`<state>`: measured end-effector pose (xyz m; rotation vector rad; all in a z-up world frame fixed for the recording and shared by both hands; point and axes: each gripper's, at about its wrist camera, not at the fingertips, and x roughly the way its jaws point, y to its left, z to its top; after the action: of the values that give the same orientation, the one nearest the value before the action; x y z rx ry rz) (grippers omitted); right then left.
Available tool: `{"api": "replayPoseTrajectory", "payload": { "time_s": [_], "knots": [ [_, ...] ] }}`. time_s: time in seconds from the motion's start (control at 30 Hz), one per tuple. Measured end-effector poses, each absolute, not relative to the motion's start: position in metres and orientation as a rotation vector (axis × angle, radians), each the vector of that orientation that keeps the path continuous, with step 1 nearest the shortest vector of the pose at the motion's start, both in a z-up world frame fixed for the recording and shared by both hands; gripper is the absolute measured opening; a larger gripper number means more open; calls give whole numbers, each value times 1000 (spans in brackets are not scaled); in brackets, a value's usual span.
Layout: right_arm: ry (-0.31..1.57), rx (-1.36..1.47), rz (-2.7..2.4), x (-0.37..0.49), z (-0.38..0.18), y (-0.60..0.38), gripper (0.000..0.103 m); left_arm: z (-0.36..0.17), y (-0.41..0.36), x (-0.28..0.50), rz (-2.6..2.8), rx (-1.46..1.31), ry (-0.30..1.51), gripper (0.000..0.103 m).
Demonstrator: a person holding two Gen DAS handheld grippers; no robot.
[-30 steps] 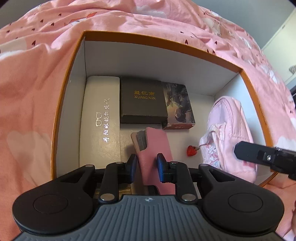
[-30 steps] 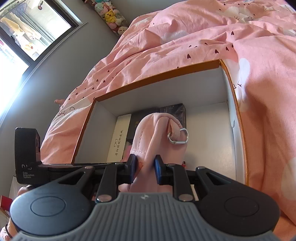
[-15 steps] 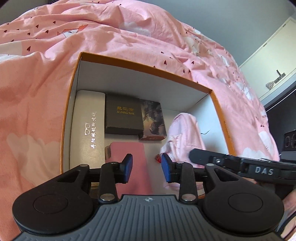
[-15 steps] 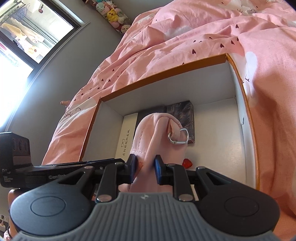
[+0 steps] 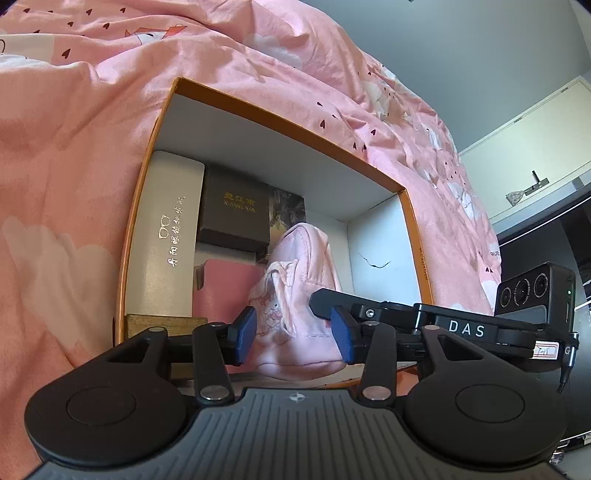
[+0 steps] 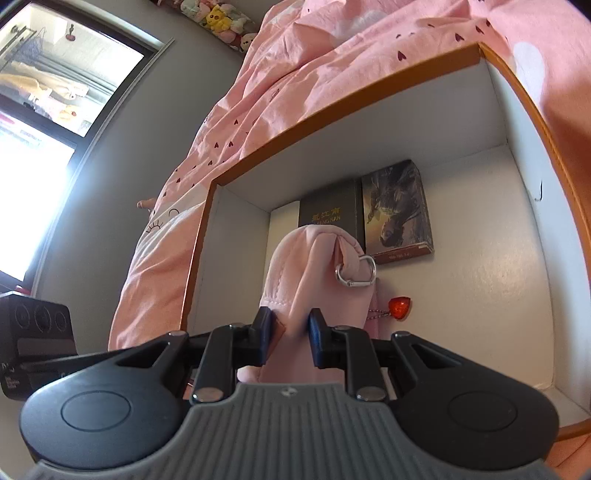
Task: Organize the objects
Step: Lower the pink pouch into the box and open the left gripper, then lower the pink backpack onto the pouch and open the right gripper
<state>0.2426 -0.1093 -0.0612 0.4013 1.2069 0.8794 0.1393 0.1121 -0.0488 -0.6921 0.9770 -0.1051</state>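
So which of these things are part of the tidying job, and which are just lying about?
Part of the job:
orange box
pink pouch, clamped in the right gripper
white glasses case
dark box
picture card box
pink wallet
left gripper, jaws just opening, nothing gripped

Just lying about:
pink duvet
plush toys

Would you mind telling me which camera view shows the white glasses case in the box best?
The left wrist view shows it best: the white glasses case lies along the left wall of the box, with its top and gold lettering visible. The right wrist view shows only a thin white sliver of it behind the pink pouch, which hides the rest.
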Motion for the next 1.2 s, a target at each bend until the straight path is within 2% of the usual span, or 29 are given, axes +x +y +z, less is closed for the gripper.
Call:
{"api": "replayPoseTrajectory", "payload": {
  "time_s": [0.13, 0.2, 0.23, 0.3, 0.33, 0.37, 0.63, 0.87, 0.93, 0.97, 1.2],
  "knots": [
    [1219, 409, 867, 242, -65, -105, 23, -54, 116, 139, -100, -735, 961, 52],
    [1226, 416, 864, 242, -66, -103, 23, -55, 117, 139, -112, -751, 952, 43],
    [1228, 417, 862, 242, -67, -102, 23, -55, 117, 139, -124, -763, 946, 32],
    [1232, 416, 860, 241, -68, -101, 23, -52, 115, 138, -108, -744, 941, 25],
    [1232, 415, 860, 240, -69, -100, 23, -51, 114, 138, -84, -716, 943, 10],
    [1230, 414, 861, 241, -68, -99, 23, -50, 113, 137, -64, -687, 943, 6],
    [1220, 458, 939, 239, -61, -88, 25, -23, 108, 125, 6, -544, 896, 4],
    [1261, 384, 871, 238, -69, -87, 30, -36, 86, 137, 5, -439, 960, 1],
    [1262, 356, 836, 239, -68, -93, 42, -35, 80, 140, -20, -424, 963, 1],
    [1259, 339, 821, 240, -66, -96, 44, -36, 77, 141, -37, -423, 966, 1],
    [1199, 130, 750, 236, -53, -107, 41, -56, 73, 152, -158, -557, 989, 3]
  ]
}}
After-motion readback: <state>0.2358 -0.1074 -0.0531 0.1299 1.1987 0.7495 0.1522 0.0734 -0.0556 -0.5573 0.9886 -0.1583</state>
